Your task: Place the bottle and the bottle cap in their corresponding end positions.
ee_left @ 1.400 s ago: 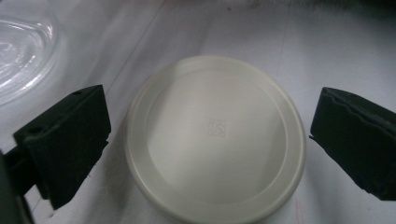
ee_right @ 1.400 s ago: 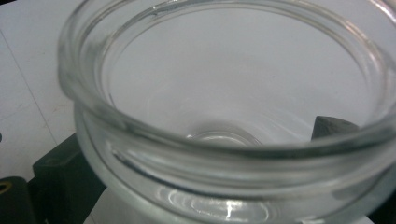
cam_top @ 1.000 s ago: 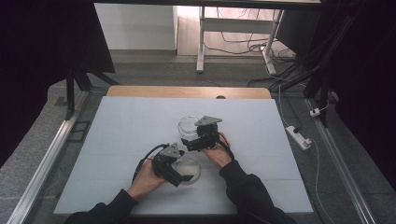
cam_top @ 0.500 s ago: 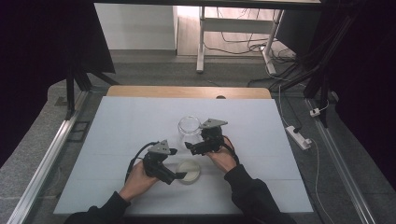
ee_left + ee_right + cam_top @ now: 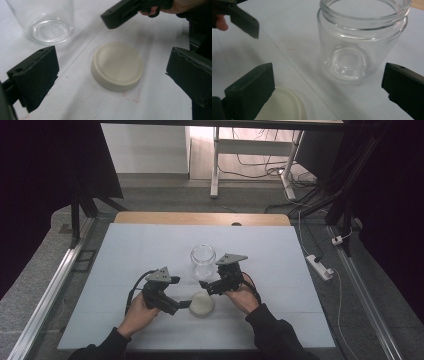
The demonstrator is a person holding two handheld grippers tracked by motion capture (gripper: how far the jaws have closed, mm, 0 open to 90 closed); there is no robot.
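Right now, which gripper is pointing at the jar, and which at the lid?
The right gripper faces the glass jar; the left gripper faces the cream lid. Both are open.

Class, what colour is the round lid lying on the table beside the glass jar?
Cream: the round, flat plastic lid, clearest in the left gripper view.

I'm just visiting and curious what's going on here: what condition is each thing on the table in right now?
Clear glass jar: upright, open, empty, no lid on it.
Round cream-coloured lid: lying flat on the white table, off the jar, not gripped.
Left gripper: jaws open, either side of the lid without touching it.
Right gripper: jaws open, aimed at the jar, holding nothing.
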